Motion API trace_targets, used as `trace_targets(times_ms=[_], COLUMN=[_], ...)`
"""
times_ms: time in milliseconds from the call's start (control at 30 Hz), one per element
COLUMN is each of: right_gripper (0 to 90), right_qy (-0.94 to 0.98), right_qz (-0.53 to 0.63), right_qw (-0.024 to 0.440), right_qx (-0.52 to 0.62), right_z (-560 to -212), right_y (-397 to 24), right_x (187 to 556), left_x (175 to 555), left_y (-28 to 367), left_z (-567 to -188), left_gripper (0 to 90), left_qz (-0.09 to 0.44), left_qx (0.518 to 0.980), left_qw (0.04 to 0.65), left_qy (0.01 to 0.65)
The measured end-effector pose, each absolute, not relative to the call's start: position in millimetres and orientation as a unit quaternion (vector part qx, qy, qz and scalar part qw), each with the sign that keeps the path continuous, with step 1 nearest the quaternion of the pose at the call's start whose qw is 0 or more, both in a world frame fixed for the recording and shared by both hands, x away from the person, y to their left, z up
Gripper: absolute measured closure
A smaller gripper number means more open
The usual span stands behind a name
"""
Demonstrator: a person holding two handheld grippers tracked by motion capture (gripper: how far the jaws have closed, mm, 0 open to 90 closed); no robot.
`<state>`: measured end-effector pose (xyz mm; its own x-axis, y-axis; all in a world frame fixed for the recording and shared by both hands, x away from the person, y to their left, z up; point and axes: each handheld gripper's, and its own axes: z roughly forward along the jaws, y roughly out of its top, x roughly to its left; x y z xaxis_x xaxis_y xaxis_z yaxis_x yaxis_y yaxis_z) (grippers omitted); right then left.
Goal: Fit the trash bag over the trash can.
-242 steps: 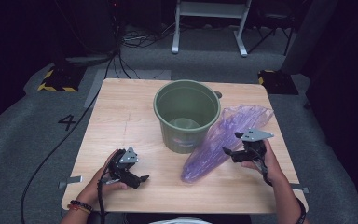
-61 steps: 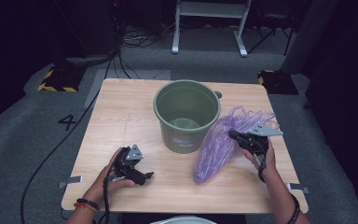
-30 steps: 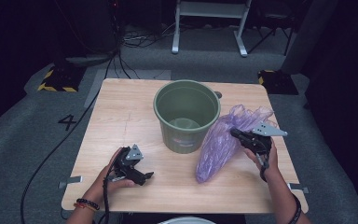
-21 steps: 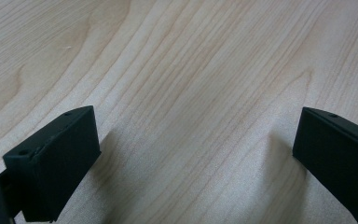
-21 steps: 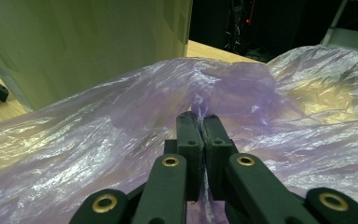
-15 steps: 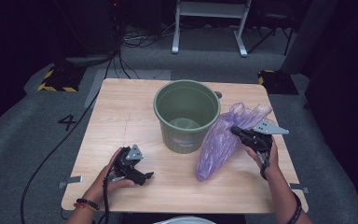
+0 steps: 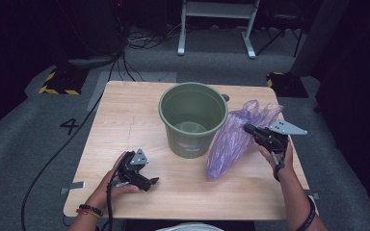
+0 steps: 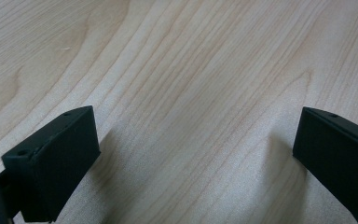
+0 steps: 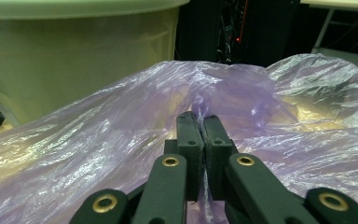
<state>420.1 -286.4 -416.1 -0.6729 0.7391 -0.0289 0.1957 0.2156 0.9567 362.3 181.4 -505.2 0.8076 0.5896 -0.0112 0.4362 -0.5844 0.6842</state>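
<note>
Purple, thin and crinkled, the translucent plastic bag [image 9: 121,154] is pinched in a fold between the two black jaws of the right gripper [image 9: 203,126], which are pressed together on the film; the rest of the bag billows out ahead of and to both sides of the jaws. In the high view the right gripper [image 7: 250,130] holds the bag [image 7: 233,139] at its upper part, with the bag's lower end resting on the pale wooden surface [image 7: 125,115] and its side just beside the round green plastic bucket [image 7: 192,118], which stands upright near the middle. Nearer the person, at the front left of the surface, the left gripper [image 7: 150,182] lies in the left hand [image 7: 111,180]; its jaws stand wide apart over bare wood [image 8: 191,116], holding nothing, well apart from the bag.
</note>
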Motion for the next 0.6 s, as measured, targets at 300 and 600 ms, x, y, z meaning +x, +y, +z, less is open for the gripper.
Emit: trace_targets(times_ms=[300, 600], right_gripper=[88.5, 88.5], right_qy=[0.726, 0.706], right_qz=[0.551, 0.569], right_qw=[0.27, 0.287], right_qx=[0.311, 0.31], right_z=[-395.9, -372.0], right_y=[-289.5, -299.1], right_x=[425.2, 423.8], left_x=[362.4, 362.9], left_y=[181.4, 181.0], left_z=[-505.2, -505.1], left_gripper=[0.0, 0.0], left_qz=[0.109, 0.109], left_qx=[0.884, 0.884], left_qw=[0.351, 0.351], left_qy=[0.29, 0.288])
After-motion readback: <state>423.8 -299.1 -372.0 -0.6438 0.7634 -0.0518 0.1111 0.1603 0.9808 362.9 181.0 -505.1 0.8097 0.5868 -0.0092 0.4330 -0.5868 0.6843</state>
